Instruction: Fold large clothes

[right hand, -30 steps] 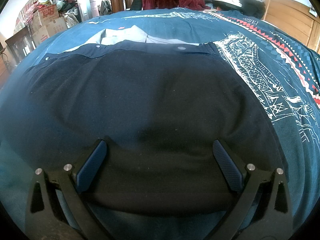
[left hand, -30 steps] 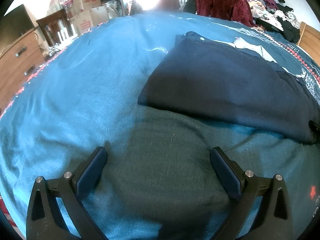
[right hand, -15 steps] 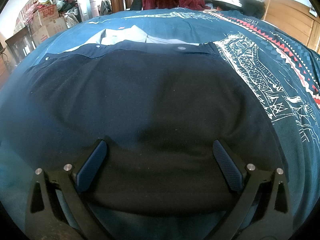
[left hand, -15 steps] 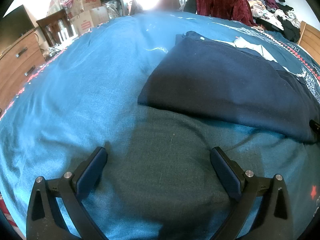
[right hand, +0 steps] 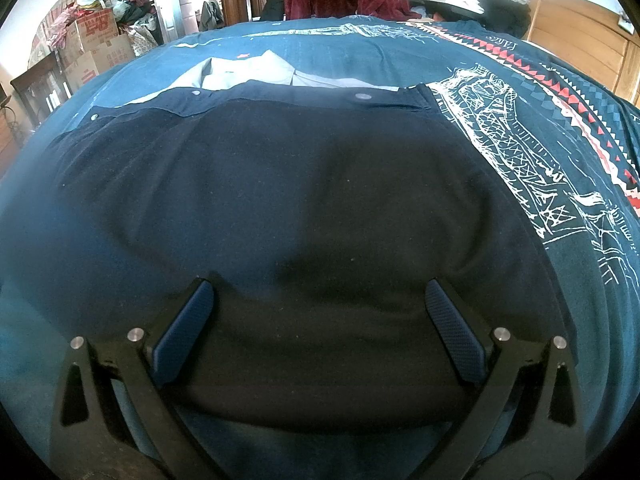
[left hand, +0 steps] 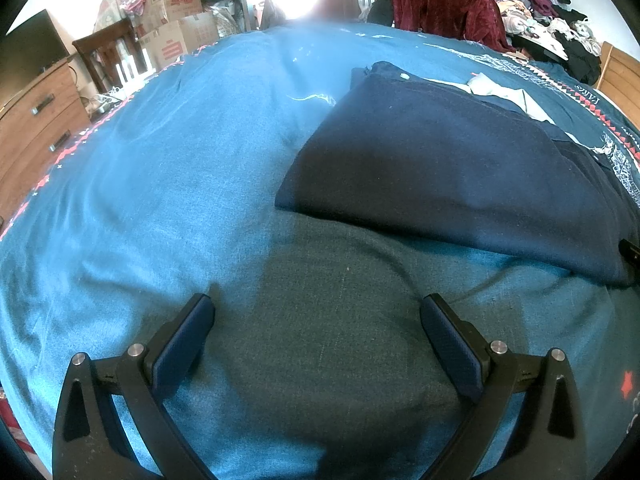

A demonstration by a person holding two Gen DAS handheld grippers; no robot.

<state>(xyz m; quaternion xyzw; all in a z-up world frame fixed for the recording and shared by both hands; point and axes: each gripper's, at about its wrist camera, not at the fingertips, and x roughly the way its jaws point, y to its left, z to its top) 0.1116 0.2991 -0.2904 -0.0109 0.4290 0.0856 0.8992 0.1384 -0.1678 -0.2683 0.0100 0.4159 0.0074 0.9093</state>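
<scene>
Home bedroom, probably: bed (left hand: 160, 184), wooden dresser (left hand: 36, 120), clothes pile (left hand: 540, 12), cardboard boxes (left hand: 176, 20).

Window glare, fisheye-warped edges

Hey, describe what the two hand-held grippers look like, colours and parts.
Both look alike. The left hand-held gripper and the right hand-held gripper each have black angular fingers with triangular cut-outs, round silver bolts, and dark blue textured pads on the inner faces. No cables, markings or sleeves show.
</scene>
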